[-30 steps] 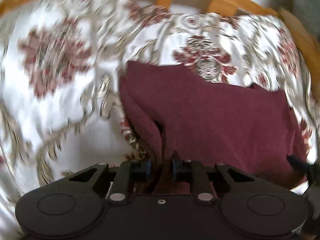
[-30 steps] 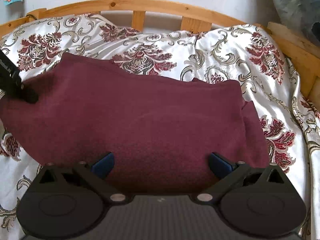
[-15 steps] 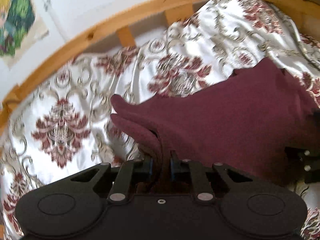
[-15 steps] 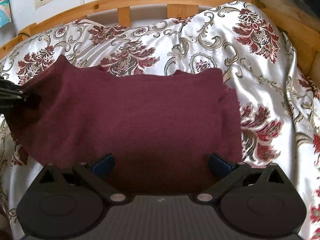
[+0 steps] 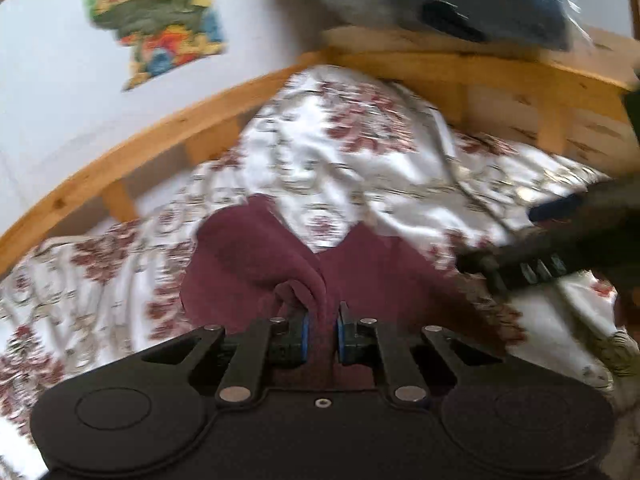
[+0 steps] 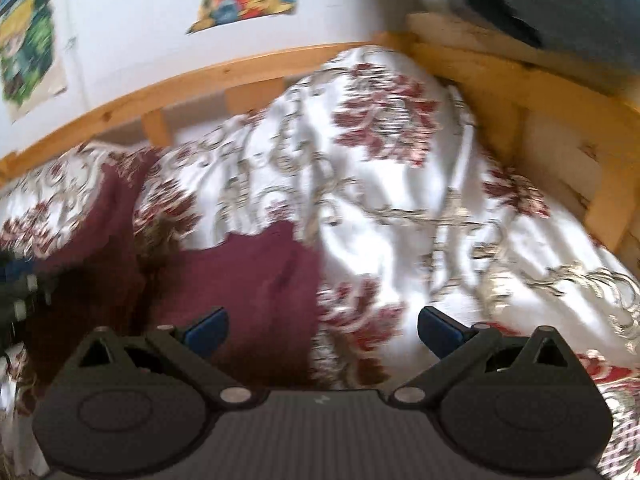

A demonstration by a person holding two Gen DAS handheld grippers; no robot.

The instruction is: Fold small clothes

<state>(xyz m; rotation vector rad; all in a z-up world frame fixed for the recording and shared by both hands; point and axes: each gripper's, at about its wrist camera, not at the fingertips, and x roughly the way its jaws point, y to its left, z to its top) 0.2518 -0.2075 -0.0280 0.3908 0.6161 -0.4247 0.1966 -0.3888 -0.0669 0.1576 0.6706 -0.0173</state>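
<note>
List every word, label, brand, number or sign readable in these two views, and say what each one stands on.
None can be read.
Colourful paper picture on the white wall: blurred artwork, no legible lettering.
Second, green-toned paper picture on the wall: blurred, nothing readable.
Black right hand-held gripper: pale marks on its side, too smeared to tell whether they are letters.
Maroon knitted garment and white floral satin bedspread: no tag or print showing.

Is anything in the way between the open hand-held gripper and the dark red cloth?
Nothing visible is. The right hand-held gripper hangs open right over the edge of the dark red cloth, with only the flowery bedspread beside it. The left hand-held gripper is already shut on a bunched fold.
</note>
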